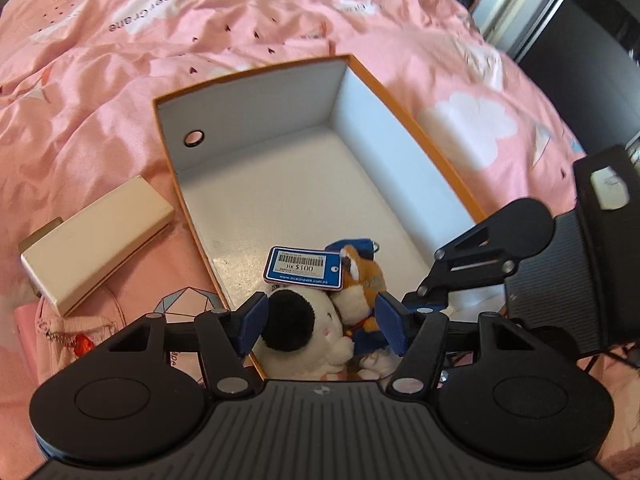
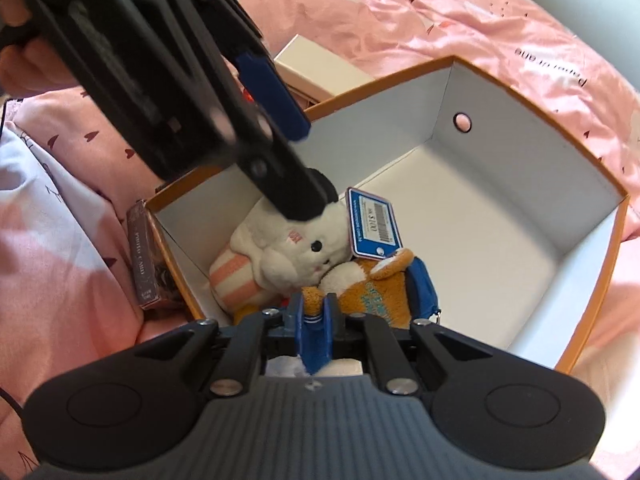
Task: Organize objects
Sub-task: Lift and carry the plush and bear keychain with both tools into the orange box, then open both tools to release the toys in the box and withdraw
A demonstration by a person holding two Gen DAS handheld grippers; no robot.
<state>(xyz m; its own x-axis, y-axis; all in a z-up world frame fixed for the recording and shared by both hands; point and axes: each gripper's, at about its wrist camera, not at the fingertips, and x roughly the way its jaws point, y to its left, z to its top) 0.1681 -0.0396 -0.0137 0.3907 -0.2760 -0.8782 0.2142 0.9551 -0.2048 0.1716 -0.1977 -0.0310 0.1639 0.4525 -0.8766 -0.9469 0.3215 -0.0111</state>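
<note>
Because the toys belong together, both plush figures sit in the near corner of the box [image 1: 256, 184], at six o'clock in the left view: the left tongs [image 1: 322, 320] stand wide astride the white plush [image 1: 316, 332], while the right tongs [image 2: 314, 330] pinch the orange plush's [image 2: 372, 292] blue strap. Soft pile, stiff white cardboard, rumpled pink bed [image 1: 120, 80].

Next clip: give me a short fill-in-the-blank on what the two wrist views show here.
1. The white plush and the orange plush lie inside the ____.
2. The left gripper has its jaws ____.
3. The right gripper is shut on the orange plush's ____ strap.
4. The beige box rests on the ____ bedding, outside.

Missing words: orange-rimmed box; open; blue; pink
</note>
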